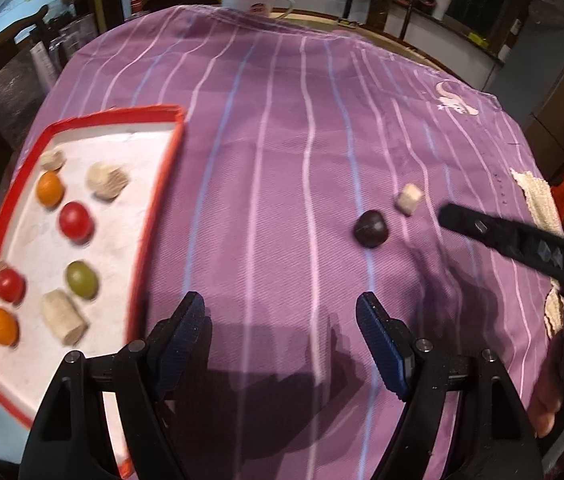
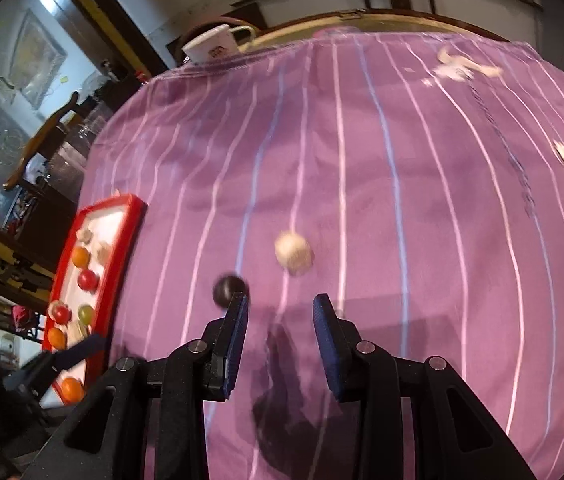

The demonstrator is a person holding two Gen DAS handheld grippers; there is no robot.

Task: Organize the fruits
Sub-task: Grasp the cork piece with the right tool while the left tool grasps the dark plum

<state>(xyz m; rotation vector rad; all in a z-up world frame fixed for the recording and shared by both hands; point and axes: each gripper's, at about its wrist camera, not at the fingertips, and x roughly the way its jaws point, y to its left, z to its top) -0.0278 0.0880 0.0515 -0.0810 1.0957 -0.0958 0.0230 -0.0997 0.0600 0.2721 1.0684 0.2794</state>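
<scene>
Left wrist view, step: 2 pieces lie loose on the purple striped cloth (image 1: 282, 160), a dark plum (image 1: 370, 229) and a pale banana chunk (image 1: 409, 198) just beside it; the other fruits sit in the red-rimmed tray (image 1: 162, 184). Judged next step: pick 1 loose piece and carry it to the tray.
Left wrist view, technique: the plum is round and will likely roll, so straddle it evenly and close slowly.
Left wrist view, left gripper (image 1: 282, 320): jaws spread wide, nothing between them, hovering over bare cloth between tray and plum.
Left wrist view, right gripper (image 1: 481, 228): enters from the right, tip near the banana chunk; aperture not readable here.
Right wrist view, target: plum (image 2: 228, 289) sits just ahead of the left finger, banana chunk (image 2: 293, 253) further ahead, roughly centred. Frame is blurred.
Right wrist view, right gripper (image 2: 280, 312): jaws parted, empty, tilted down toward the cloth.
Right wrist view, advice: centre on 1 piece before closing; the plum is off-axis and could be knocked away.
Right wrist view, tray (image 2: 130, 216): well apart, at far left.
</scene>
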